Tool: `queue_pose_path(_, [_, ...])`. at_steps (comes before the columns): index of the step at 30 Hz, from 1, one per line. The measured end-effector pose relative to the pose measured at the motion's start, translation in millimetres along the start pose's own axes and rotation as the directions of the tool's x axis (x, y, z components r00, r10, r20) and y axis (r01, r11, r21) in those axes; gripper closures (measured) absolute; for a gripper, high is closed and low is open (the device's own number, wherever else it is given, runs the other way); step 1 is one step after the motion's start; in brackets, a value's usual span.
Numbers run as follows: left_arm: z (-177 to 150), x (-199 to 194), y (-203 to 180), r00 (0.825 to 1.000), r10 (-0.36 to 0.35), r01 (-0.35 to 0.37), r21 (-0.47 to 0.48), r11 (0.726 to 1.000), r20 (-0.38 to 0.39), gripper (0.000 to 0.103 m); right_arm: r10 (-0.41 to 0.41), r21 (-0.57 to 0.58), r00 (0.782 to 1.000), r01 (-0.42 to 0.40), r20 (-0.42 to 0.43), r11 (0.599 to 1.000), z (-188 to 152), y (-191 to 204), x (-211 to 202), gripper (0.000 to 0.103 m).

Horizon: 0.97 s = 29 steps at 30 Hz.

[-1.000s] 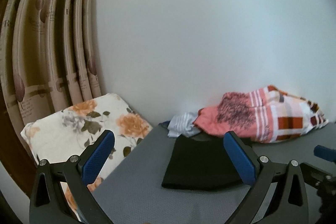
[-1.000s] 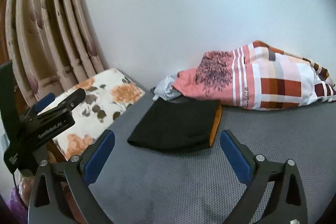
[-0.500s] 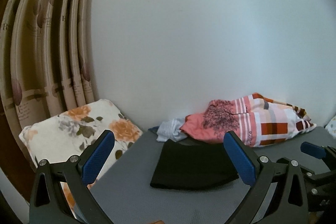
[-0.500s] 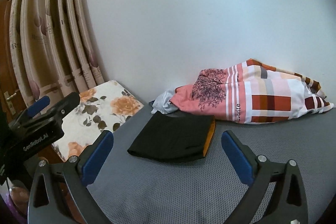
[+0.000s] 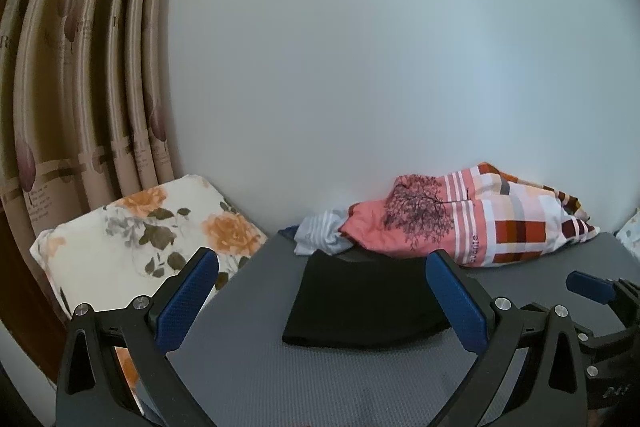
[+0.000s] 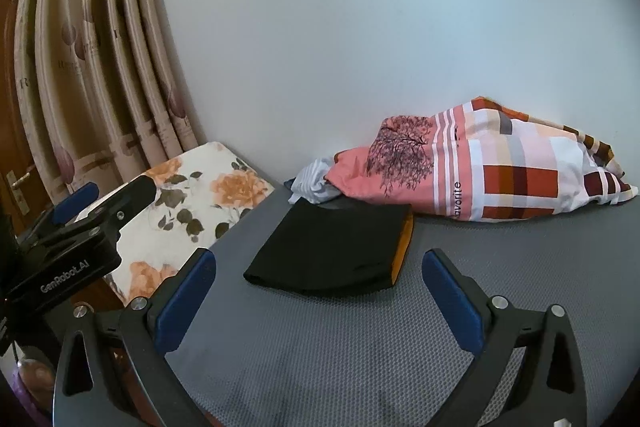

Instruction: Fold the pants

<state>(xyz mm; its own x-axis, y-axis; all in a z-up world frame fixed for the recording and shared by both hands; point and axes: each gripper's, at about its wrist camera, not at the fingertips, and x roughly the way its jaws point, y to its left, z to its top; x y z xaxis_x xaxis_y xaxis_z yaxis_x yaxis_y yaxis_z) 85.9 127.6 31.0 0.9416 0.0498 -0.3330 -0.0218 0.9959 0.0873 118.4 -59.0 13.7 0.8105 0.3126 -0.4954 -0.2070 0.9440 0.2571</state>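
The black pants (image 5: 360, 301) lie folded into a flat bundle on the grey mat (image 5: 256, 375); in the right wrist view (image 6: 332, 255) an orange lining shows at their right edge. My left gripper (image 5: 322, 301) is open and empty, held above the mat short of the bundle. My right gripper (image 6: 320, 301) is open and empty, also short of the bundle. Each gripper shows at the edge of the other's view: the right one (image 5: 592, 287) and the left one (image 6: 76, 203).
A pink and plaid pillow (image 6: 480, 171) lies against the white wall behind the pants, with a crumpled striped white cloth (image 6: 316, 183) beside it. A floral pillow (image 5: 140, 239) sits at the mat's left edge. Beige curtains (image 5: 80, 67) hang at left.
Both grippers have drawn back and lifted a little from the folded pants, which now look smaller and farther away. Both stay open. The pants have not moved.
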Motion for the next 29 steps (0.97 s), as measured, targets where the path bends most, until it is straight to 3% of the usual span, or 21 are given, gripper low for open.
queue_pose_path(17, [-14, 21, 4, 0.997, -0.047, 0.046, -0.020, 0.999, -0.066, 0.000, 0.005, 0.007, 0.999, -0.005, -0.047, 1.000, -9, -2, 14, 0.000])
queue_pose_path(29, [-25, 25, 2, 0.998, 0.002, -0.003, -0.015, 1.000, -0.061, 0.000, -0.007, -0.003, 0.998, 0.007, -0.065, 1.000, -15, -1, 20, 0.000])
